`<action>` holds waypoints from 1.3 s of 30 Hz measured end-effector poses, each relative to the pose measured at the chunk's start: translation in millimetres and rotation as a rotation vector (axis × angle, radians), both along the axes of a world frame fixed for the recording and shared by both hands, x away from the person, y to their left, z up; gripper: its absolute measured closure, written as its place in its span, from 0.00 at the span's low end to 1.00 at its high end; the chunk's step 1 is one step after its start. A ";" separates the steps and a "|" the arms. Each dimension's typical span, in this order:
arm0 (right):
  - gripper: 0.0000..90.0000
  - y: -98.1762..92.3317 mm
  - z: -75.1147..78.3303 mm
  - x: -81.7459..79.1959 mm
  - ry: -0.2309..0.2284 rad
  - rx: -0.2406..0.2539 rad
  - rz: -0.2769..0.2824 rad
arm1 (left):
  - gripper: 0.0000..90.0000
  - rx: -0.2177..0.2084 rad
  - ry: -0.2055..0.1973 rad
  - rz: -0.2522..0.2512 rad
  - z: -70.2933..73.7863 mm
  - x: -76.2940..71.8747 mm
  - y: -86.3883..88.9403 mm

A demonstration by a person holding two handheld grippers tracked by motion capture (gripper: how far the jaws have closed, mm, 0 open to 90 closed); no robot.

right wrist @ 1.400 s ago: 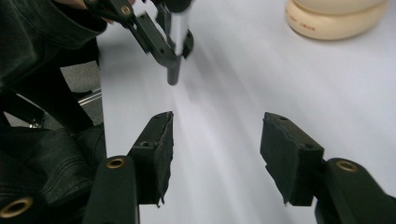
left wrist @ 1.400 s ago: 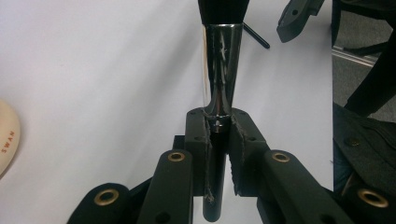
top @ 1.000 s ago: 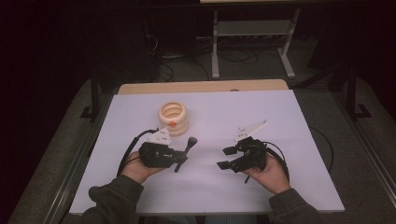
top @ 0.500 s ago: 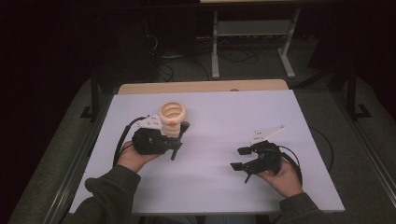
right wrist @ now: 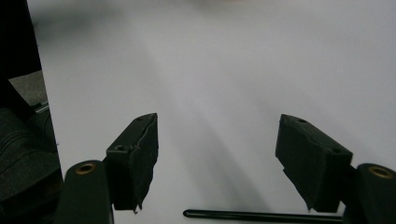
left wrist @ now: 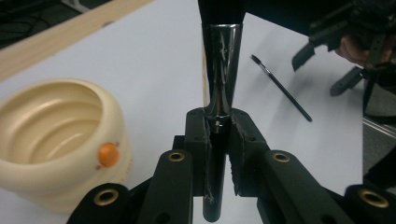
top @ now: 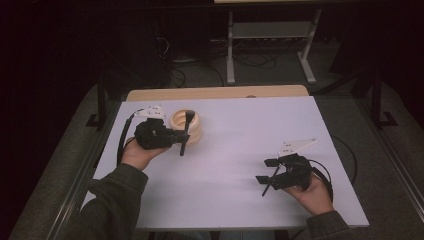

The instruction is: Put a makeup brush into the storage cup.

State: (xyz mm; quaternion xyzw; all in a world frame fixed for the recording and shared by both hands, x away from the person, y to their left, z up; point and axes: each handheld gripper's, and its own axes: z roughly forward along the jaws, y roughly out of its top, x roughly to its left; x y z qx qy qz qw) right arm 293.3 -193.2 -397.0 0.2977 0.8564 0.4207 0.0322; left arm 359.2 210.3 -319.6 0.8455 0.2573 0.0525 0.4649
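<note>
1. Now the left gripper (top: 176,136) is squeezed tight on a thick black make-up brush with a shiny dark handle (left wrist: 219,88). It holds the brush by the handle, so the brush stays stiff and can be aimed.

2. From the high view, the brush (top: 186,131) stands over the round cream-coloured ribbed pot (top: 186,127) near the back left of the white table (top: 235,130). I think the brush is up there so it can go down into the pot's open top.

3. The right gripper (top: 268,171) has its jaws wide apart and holds nothing. Its jaws have just been opening.

4. A thin black stick-like brush (right wrist: 261,215) lies flat on the table just below those jaws. It looks like it was let go there. In the left gripper view the same thin brush (left wrist: 280,87) lies on the table, apart from the pot.

5. A second ago the left gripper was nearer the person, in front of the pot. Now it is up beside the pot.

6. The right gripper was closer to the middle then. Now it sits farther to the right and nearer the person, away from the pot.
</note>
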 end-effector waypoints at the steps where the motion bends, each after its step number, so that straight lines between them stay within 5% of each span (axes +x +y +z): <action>1: 0.32 -0.7 0.0 -0.6 0.001 0.000 -0.007 | 0.88 -0.002 -0.001 0.005 2.4 1.8 0.6; 23: 0.31 -6.8 3.6 -3.4 -0.009 0.003 -0.035 | 0.88 -0.027 -0.062 0.128 43.9 45.5 7.6; 39: 0.31 -13.5 6.8 -1.0 -0.035 0.016 -0.053 | 0.88 -0.038 -0.043 0.225 32.5 83.6 2.1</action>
